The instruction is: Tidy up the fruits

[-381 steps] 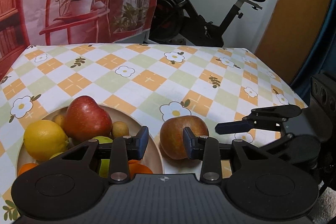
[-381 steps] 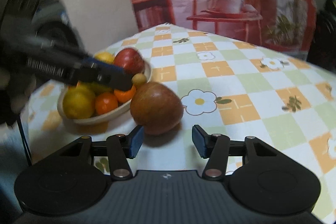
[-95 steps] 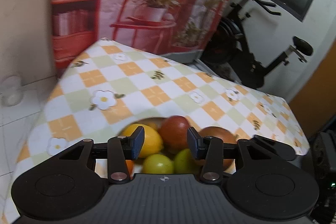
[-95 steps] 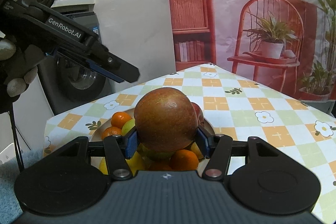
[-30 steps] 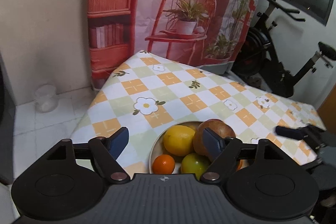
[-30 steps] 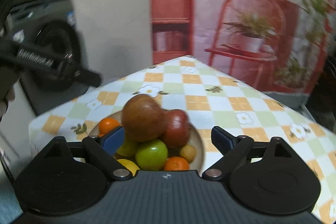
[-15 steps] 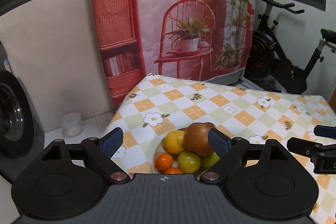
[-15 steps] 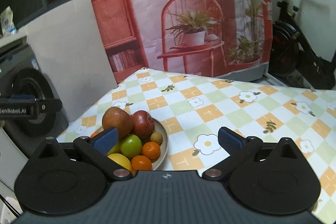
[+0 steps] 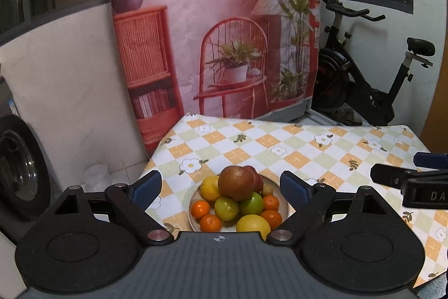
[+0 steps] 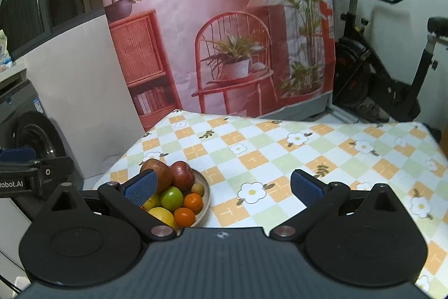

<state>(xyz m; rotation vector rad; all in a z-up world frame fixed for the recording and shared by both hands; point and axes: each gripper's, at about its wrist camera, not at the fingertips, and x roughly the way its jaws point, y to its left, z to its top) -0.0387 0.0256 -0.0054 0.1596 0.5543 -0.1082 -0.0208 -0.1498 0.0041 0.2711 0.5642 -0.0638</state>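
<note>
A beige bowl at the table's near left corner holds several fruits. A big brownish-red apple lies on top of the pile beside a darker red apple, above green fruits, lemons and small oranges. My left gripper hangs high above and behind the bowl, its jaws still opening, nothing between them. My right gripper is wide open and empty, raised over the cloth to the right of the bowl. Each gripper shows at the edge of the other's view.
The table wears a checked cloth with flowers, bare apart from the bowl. Behind it hang a red printed backdrop and an exercise bike. A washing machine stands left of the table, past its edge.
Both grippers have risen and drawn back from the bowl, which now looks smaller and farther. Their jaws have widened. The brownish-red apple stays on the pile.
</note>
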